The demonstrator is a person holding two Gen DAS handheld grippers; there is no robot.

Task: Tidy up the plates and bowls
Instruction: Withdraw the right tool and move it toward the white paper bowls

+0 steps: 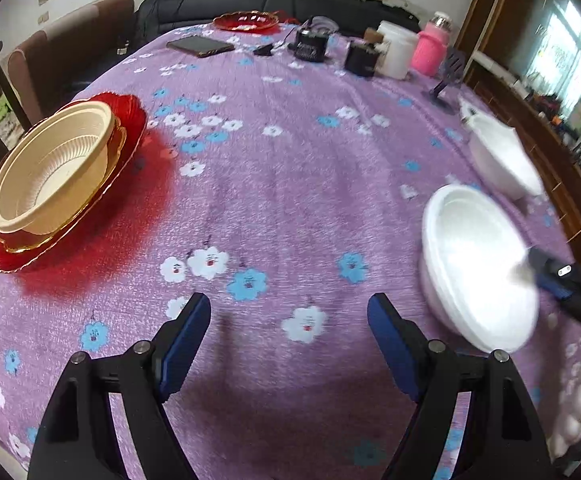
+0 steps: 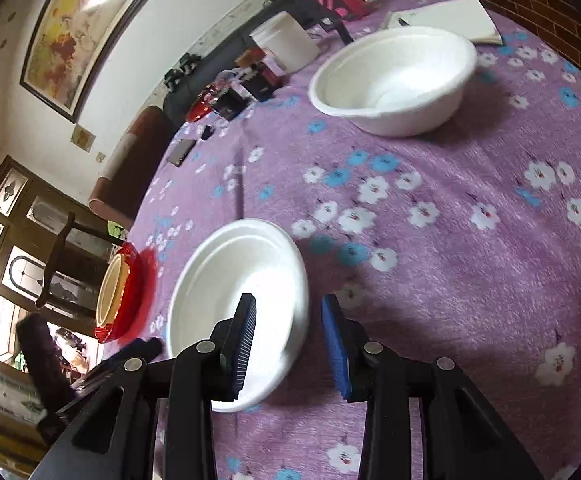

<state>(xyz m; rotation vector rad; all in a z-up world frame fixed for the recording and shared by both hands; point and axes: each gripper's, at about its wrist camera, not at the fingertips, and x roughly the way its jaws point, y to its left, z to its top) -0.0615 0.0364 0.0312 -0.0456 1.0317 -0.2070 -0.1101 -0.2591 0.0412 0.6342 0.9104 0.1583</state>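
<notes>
while both grippers hang over the purple flowered tablecloth (image 1: 290, 184), a cream ribbed plastic bowl (image 1: 50, 176) sits nested in a stack of red glass plates with gold rims (image 1: 130, 128) at the left side of the table, and nothing shows inside that bowl; a shallow white foam bowl (image 2: 246, 280) at the near right is empty, as is a deeper white foam bowl (image 2: 394, 80) standing well beyond it on the cloth. another red glass dish (image 1: 246, 21) lies at the far edge, near a dark phone (image 1: 200, 46), a white plastic tub (image 1: 396, 50) and a pink bottle (image 1: 432, 46). the right gripper (image 2: 288, 310) has its jaws apart with the rim of the shallow white bowl between them: one blue pad (image 2: 244, 344) lies over the bowl's inside, the other just outside its wall, and whether either pad touches the rim cannot be told. the left gripper (image 1: 289, 308) has its jaws wide apart over bare cloth, with the shallow bowl off to its right and the cream bowl well off to its left. motion blur smears the white bowls in the left wrist view, the right gripper there is cut off by the frame edge, and the small dark items at the far side are too blurred to name
</notes>
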